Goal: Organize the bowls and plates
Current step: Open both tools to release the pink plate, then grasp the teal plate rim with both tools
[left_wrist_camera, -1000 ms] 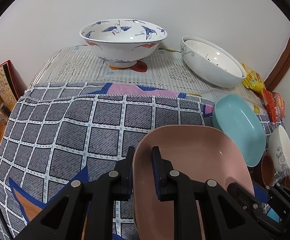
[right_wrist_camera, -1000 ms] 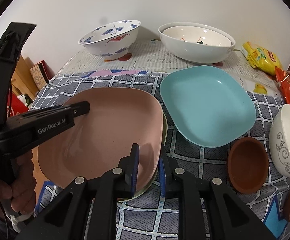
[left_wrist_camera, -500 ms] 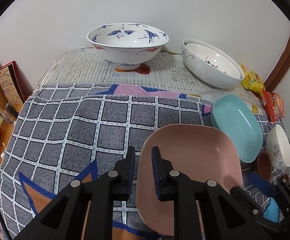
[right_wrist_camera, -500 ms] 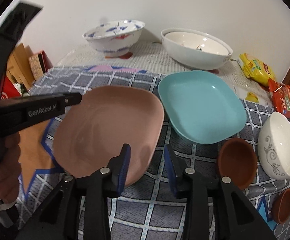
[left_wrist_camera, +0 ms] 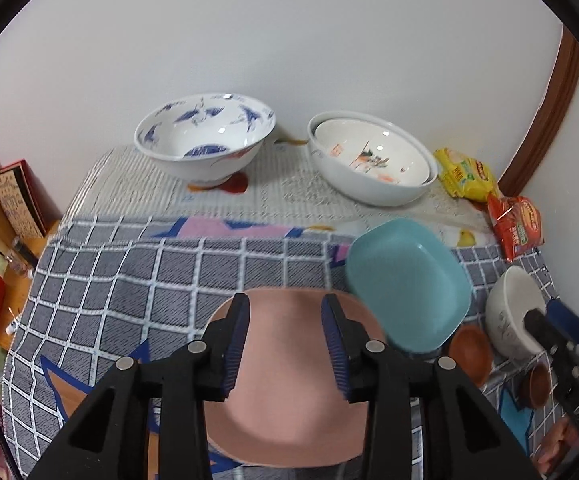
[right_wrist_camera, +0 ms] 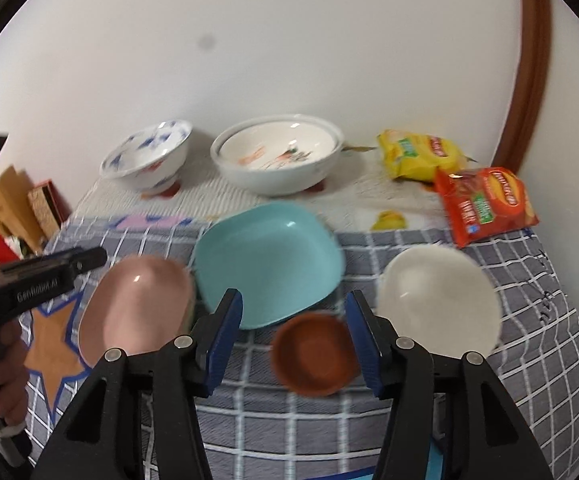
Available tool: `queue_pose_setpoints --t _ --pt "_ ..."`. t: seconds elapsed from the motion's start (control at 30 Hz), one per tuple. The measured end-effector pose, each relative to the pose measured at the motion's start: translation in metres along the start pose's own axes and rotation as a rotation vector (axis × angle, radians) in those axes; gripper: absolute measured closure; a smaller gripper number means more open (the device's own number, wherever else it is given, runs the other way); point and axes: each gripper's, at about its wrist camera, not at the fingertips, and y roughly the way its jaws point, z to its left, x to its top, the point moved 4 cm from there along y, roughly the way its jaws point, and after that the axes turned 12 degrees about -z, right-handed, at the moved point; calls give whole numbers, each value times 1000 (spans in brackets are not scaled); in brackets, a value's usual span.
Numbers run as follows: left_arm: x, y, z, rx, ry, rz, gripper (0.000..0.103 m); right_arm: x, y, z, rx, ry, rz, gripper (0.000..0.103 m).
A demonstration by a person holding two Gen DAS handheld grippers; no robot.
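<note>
- Since a second ago both grippers have let go of the pink plate (left_wrist_camera: 289,380) and pulled up and back from it; it now lies flat on the checked cloth (left_wrist_camera: 121,292).
- The left gripper (left_wrist_camera: 285,344) hangs over the pink plate, jaws opening, nothing pressed between them.
- The right gripper (right_wrist_camera: 293,340) has its jaws opening too, empty, with the small brown bowl (right_wrist_camera: 313,354) seen in the gap below.
- Largest first: the blue-patterned bowl (left_wrist_camera: 205,142) and the nested white bowls (left_wrist_camera: 373,158) sit at the back; the teal plate (right_wrist_camera: 269,264) lies just beside the pink one; then the plain white bowl (right_wrist_camera: 439,298).
- Judged done: pink plate placed. Probably left: teal plate and small bowls unstacked.
- A pale rim under the pink plate is blurred; a second brown bowl (left_wrist_camera: 537,384) is partly hidden.
</note>
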Motion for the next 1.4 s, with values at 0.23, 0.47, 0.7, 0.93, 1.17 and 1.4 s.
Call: queue_pose_setpoints --t 0.23,0.47,0.7,0.93,1.17,1.4 --pt "9 17 -30 -50 -3 51 66 24 17 -32 18 30 38 41" --pt "10 47 -47 -36 29 92 66 23 60 -30 67 0 112 41" --pt "13 78 -55 -27 59 119 55 22 104 -25 81 -37 154 42" --pt "7 109 -58 6 76 159 54 7 141 -29 72 -31 206 42" --pt "1 127 -63 -20 86 179 54 -3 153 -26 55 -65 238 44" --pt "0 136 -64 -5 112 185 54 -5 161 -21 26 -87 252 58"
